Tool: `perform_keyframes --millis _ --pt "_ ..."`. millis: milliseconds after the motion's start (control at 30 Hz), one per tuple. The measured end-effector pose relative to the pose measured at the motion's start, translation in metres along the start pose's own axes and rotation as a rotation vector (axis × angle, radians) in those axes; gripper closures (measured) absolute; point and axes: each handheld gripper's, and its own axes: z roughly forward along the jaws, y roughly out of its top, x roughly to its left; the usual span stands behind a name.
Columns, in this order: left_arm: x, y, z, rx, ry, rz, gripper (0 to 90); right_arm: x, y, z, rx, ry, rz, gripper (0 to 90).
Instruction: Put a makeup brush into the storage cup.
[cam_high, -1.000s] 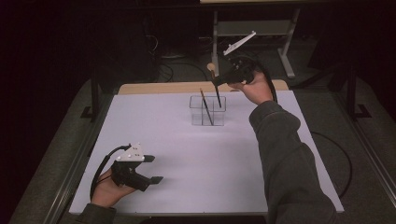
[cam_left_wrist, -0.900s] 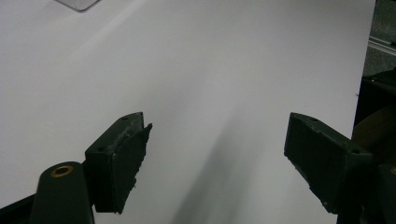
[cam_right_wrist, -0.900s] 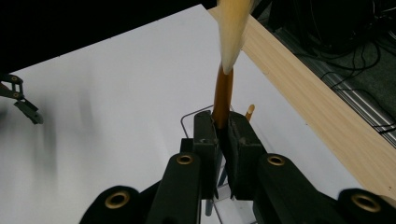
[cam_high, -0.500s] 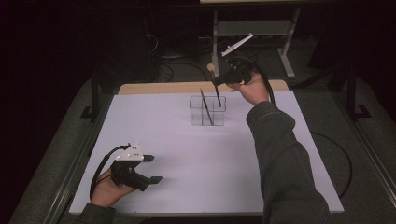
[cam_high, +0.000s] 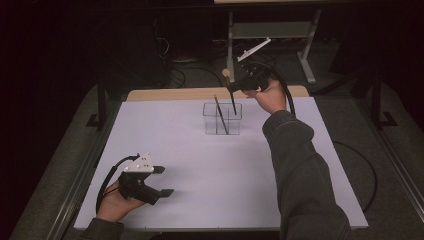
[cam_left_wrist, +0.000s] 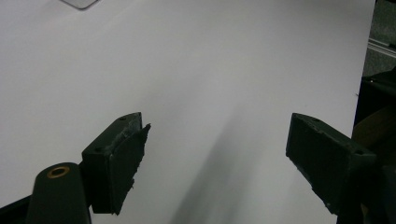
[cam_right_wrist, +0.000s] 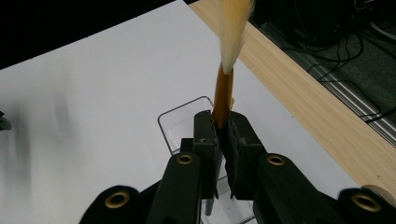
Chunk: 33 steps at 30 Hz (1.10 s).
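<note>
The right gripper (cam_right_wrist: 223, 135) has its two black jaws pressed together on the brown wooden handle of a paintbrush (cam_right_wrist: 222, 91), whose pale bristle tuft points up and away from the jaws. In the high view this right gripper (cam_high: 239, 89) sits above the far right corner of a clear, square plastic holder (cam_high: 222, 119), and the brush shaft (cam_high: 232, 100) runs from the jaws steeply down and slightly toward the person, its dark lower end just at or inside the holder's rim. So the holder lies directly below the jaws, and the brush's long axis is close to upright, tilted only a little. A second slim dark brush (cam_high: 220, 114) already leans inside the holder, just to the left. Lowering along the shaft's own line looks like what the next move needs, with care to miss the leaning brush.

The left gripper (cam_high: 162, 181) rests on the white table sheet (cam_high: 200, 165) near the front left, well apart from the holder, its jaws spread wide with nothing between them.
</note>
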Motion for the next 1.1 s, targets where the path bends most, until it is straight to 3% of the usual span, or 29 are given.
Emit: perform_keyframes --millis 400,467,533,567,1100 --pt "0.000 0.000 -0.002 0.001 0.003 0.003 18.5 -0.002 -0.006 0.004 -0.002 -0.004 0.000 82.6" --pt "0.000 0.000 -0.002 0.002 0.004 0.002 18.5 -0.001 -0.007 0.004 0.005 0.003 0.033 82.6" --pt "0.000 0.000 -0.001 0.003 0.004 0.003 18.5 -0.003 -0.009 0.005 -0.008 -0.002 0.015 82.5" --pt "0.001 0.000 -0.001 0.005 0.003 0.004 18.5 -0.001 -0.009 0.004 -0.012 0.009 0.047 82.5" --pt "0.001 -0.001 -0.002 -0.004 -0.001 -0.011 18.3 -0.003 -0.016 0.010 -0.004 0.005 0.063 82.5"
